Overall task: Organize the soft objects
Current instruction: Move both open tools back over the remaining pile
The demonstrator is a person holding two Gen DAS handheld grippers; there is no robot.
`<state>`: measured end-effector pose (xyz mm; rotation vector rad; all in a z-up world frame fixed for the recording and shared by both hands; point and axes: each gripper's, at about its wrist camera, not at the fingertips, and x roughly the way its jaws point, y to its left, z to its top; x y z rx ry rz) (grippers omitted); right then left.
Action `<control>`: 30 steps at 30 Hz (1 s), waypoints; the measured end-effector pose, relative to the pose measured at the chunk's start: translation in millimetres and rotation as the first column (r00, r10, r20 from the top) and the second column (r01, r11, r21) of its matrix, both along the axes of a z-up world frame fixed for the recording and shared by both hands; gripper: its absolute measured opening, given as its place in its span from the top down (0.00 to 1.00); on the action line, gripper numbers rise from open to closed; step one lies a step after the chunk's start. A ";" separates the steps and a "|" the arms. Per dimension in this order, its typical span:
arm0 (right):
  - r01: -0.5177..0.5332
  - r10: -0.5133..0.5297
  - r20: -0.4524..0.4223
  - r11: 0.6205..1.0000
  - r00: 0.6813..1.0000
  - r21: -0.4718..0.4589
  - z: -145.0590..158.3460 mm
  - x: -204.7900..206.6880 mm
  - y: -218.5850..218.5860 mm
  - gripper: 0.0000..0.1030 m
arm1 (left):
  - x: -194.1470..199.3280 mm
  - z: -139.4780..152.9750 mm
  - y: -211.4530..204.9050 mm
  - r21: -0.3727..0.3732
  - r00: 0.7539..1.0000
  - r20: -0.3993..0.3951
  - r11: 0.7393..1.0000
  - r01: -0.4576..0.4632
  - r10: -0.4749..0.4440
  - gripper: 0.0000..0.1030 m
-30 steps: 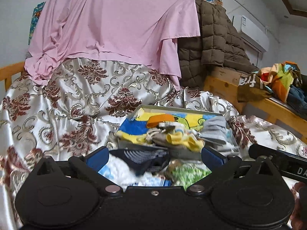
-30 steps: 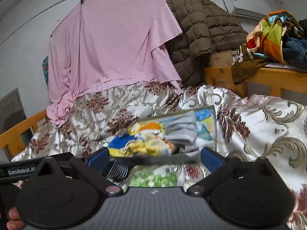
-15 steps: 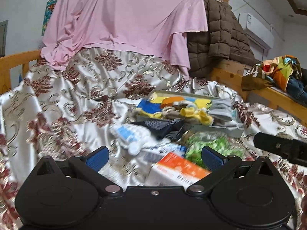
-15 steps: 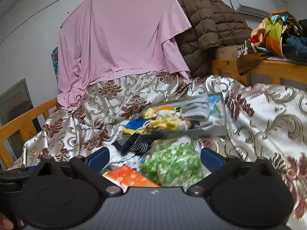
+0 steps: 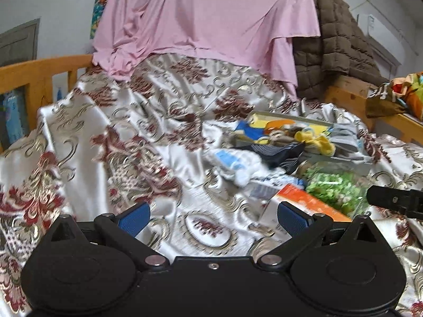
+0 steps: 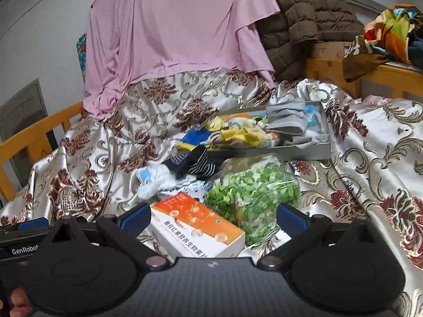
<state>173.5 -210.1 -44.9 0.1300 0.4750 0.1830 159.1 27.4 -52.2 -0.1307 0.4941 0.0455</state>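
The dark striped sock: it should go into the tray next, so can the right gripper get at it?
Probably yes: the dark striped sock lies uncovered beyond the orange box, and the right gripper is open.

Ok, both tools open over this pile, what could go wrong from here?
The dark striped sock lies draped across the white cloth, so a pinch may lift both. The bag of green pieces and the orange box crowd the right tool and could get grabbed instead. The tray sits tilted on rumpled bedspread and may slide.
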 end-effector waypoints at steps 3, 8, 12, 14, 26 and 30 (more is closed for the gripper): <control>-0.021 0.021 -0.012 1.000 1.000 -0.015 -2.7 2.0 5.2 0.00 | 1.1 -5.4 6.4 -0.014 1.000 -0.017 1.000 -0.022 0.022 0.01; -0.049 0.048 -0.020 0.998 0.999 -0.033 -4.6 4.3 13.5 0.00 | 4.2 -6.6 9.2 -0.020 0.999 -0.025 0.999 -0.039 0.039 0.01; -0.068 0.067 -0.021 0.996 0.998 -0.056 -7.1 6.1 20.5 0.00 | 6.3 -8.3 11.5 -0.036 0.998 -0.040 0.998 -0.051 0.050 0.01; -0.078 0.077 -0.024 0.995 0.997 -0.069 -8.7 6.2 23.8 0.00 | 8.5 -10.1 13.5 -0.049 0.997 -0.049 0.997 -0.061 0.059 0.01; -0.126 0.122 -0.037 0.984 0.992 -0.128 -16.0 3.5 41.1 0.00 | 16.8 -13.6 22.2 -0.093 0.993 -0.064 0.991 -0.100 0.094 0.01; -0.121 0.119 -0.026 0.981 0.993 -0.149 -18.2 6.2 45.3 0.00 | 28.2 -12.3 24.0 -0.122 0.994 -0.052 0.988 -0.100 0.094 0.01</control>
